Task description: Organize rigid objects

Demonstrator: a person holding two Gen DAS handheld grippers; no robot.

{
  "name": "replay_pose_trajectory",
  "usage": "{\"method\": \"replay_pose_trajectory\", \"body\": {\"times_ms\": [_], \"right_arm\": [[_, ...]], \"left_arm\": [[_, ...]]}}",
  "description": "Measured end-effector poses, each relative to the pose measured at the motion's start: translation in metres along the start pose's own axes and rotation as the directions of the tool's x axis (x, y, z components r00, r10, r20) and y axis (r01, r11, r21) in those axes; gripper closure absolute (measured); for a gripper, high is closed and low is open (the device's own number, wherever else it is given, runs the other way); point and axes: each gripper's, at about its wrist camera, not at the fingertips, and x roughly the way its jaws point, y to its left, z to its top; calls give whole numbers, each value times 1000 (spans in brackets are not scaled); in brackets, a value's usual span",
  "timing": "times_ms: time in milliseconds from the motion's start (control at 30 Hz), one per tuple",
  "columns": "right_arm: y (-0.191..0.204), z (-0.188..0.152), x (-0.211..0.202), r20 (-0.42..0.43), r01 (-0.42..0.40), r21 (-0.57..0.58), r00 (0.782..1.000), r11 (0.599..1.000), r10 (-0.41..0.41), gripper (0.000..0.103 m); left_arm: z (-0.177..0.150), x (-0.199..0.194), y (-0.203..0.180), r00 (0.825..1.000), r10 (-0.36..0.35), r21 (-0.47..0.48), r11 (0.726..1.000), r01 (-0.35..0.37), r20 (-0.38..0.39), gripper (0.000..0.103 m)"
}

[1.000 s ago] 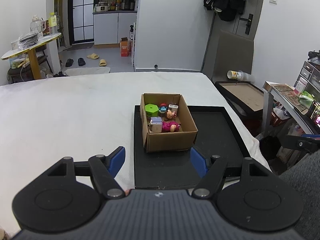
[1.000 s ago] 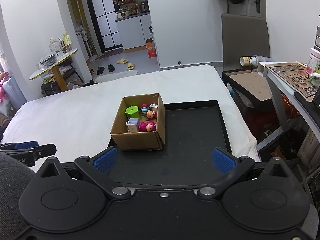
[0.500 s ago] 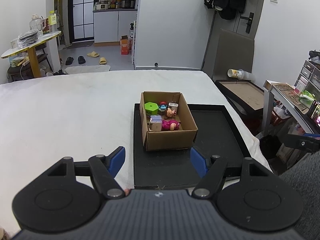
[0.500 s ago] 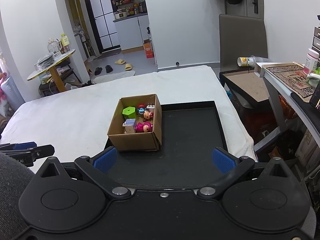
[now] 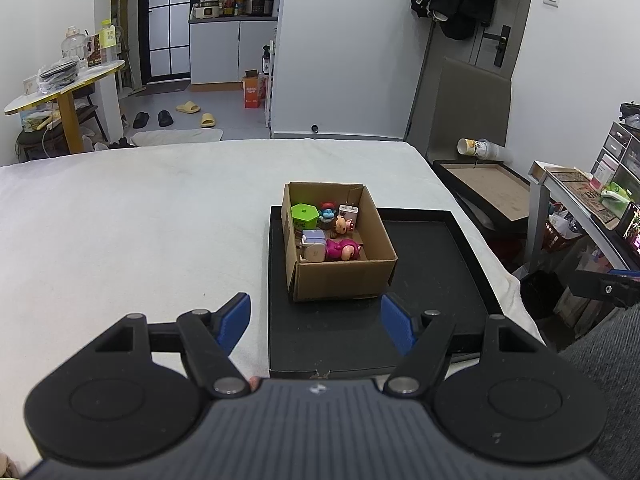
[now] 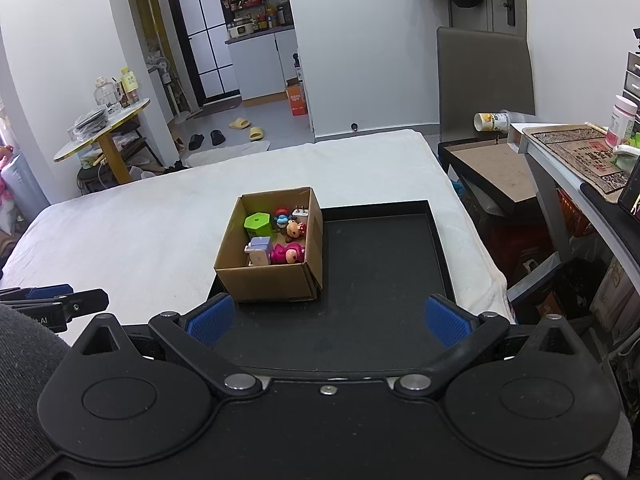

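Both units idle, nothing gripped. Left hand-held gripper [image 5: 316,318]: jaws spread wide, blue pads [image 5: 236,320] empty, hovering over the near edge of the black tray [image 5: 432,280] and the white sheet beside it. Right hand-held gripper [image 6: 326,320]: jaws spread even wider, pads [image 6: 442,322] empty, over the tray's near edge.

Cardboard box [image 5: 344,280] sits open-topped on the left part of the tray, left wall roughly along the tray's left rim. The tray lies on a bed covered in a white sheet [image 5: 140,220], near its right edge. Rest of the tray floor is bare black.

Box contents, all loose inside:
- green hexagonal container [image 6: 258,224], far-left corner
- blue figure with red cap [image 6: 282,218], beside it
- white charger plug [image 6: 300,214], far-right corner, prongs up
- small brown-and-pink figure [image 6: 295,230], just in front of the plug
- pale blue-lidded piece [image 6: 259,250], near-left
- magenta figure [image 6: 287,255], lying on its side, touching the blue-lidded piece

The left unit's tip shows at the left edge of the right view, low over the sheet.
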Motion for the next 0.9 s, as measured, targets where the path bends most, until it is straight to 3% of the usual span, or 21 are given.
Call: {"method": "replay_pose_trajectory", "body": {"times_ms": [367,900], "right_arm": [[-1,0,0,1,2,-4,1000,1000,-2,0],[2,-2,1,-2,10,-11,1000,1000,-10,0]], "left_arm": [[0,0,-1,1000,18,8,1000,-18,-2,27],[-1,0,3,1000,16,5,1000,-16,0,26]]}}
